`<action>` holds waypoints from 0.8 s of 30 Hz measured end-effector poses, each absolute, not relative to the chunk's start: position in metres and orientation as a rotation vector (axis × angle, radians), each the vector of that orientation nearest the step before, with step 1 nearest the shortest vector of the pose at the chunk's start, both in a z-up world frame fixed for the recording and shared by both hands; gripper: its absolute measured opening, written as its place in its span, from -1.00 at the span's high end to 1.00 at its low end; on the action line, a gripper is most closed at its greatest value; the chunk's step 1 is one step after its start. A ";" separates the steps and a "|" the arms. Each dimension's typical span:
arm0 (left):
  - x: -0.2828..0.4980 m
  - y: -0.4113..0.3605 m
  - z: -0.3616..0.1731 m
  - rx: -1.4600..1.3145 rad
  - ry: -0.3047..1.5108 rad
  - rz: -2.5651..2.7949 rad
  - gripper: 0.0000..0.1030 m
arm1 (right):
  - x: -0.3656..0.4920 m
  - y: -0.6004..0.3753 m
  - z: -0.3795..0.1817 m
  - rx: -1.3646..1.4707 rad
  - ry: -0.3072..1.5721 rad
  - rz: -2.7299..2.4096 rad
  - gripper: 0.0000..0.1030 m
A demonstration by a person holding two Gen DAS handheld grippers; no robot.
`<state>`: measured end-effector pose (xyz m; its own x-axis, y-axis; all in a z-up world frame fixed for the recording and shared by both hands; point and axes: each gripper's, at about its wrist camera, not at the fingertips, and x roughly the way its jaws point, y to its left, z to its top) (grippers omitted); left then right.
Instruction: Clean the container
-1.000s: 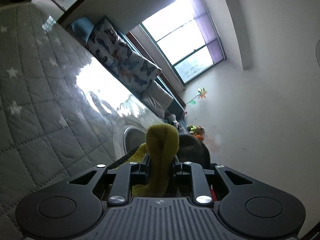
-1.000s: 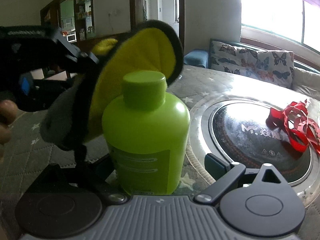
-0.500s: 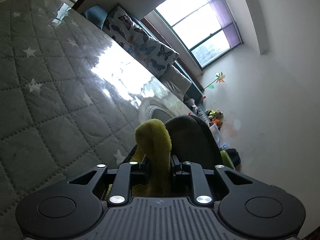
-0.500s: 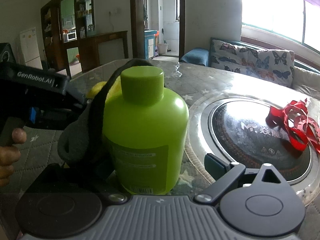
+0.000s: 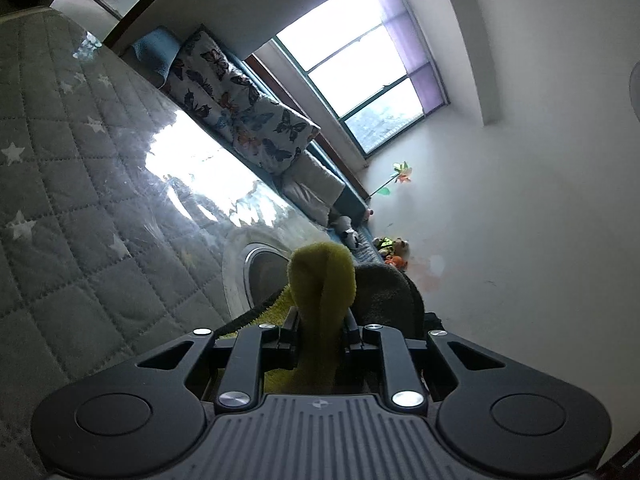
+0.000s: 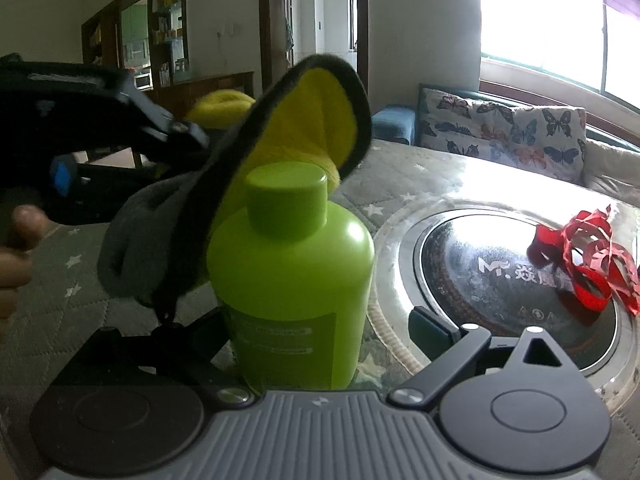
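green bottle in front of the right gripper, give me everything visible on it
The green bottle is lime-green, opaque, plastic-looking, with rounded shoulders and a matching round cap, closed. A same-coloured label with faint, unreadable print covers its lower front. It stands upright between the right gripper fingers, whose jaws look wider than its body; the far-side finger shows a gap, and near-side contact is hidden. The yellow-and-grey cloth, pinched in the left gripper, drapes behind and over the cap; contact unclear.

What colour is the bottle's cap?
Lime green, the same as the bottle; the cap shows best in the right wrist view.
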<state>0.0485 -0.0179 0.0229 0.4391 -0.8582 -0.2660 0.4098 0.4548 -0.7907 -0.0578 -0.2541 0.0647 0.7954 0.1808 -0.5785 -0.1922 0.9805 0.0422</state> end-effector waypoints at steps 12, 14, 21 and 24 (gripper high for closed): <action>0.056 -0.024 -0.009 -0.702 0.854 -0.828 0.62 | -0.058 -0.257 0.062 -0.012 0.624 0.205 -0.87; 0.054 -0.023 -0.009 -0.698 0.850 -0.828 0.62 | -0.059 -0.257 0.062 -0.015 0.623 0.205 -0.87; 0.041 -0.024 -0.009 -0.678 0.850 -0.848 0.62 | -0.065 -0.259 0.062 -0.024 0.627 0.200 -0.87; 0.034 -0.023 -0.009 -0.671 0.854 -0.860 0.62 | -0.068 -0.261 0.063 -0.027 0.630 0.199 -0.87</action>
